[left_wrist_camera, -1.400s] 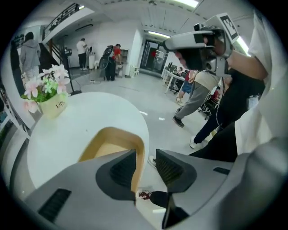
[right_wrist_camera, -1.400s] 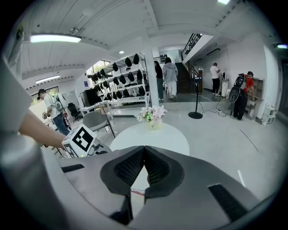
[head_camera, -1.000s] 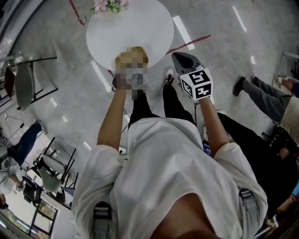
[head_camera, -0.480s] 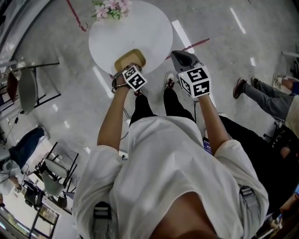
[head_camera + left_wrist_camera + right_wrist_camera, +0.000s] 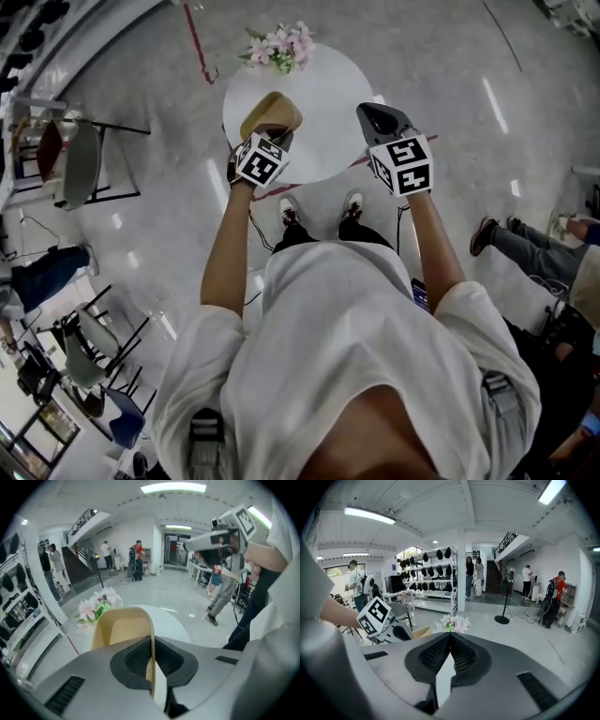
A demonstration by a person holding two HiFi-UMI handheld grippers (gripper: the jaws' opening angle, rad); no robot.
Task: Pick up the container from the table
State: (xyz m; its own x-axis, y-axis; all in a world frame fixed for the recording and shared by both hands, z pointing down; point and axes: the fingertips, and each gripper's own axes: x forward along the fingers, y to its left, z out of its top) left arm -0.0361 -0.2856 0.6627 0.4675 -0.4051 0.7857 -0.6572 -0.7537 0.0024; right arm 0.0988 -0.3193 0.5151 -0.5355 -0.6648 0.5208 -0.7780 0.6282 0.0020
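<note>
The tan container (image 5: 123, 629) is held tilted above the near-left edge of the round white counter (image 5: 328, 89), near the flowers (image 5: 279, 47). The left claw (image 5: 151, 644) has just been closing and now clamps the container's thin side wall. The right claw (image 5: 450, 641) is closed with nothing in it, beside the left.

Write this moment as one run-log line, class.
left gripper: jaws just closing, gripping container wall | container: tilted, held above table | right gripper: shut, empty
</note>
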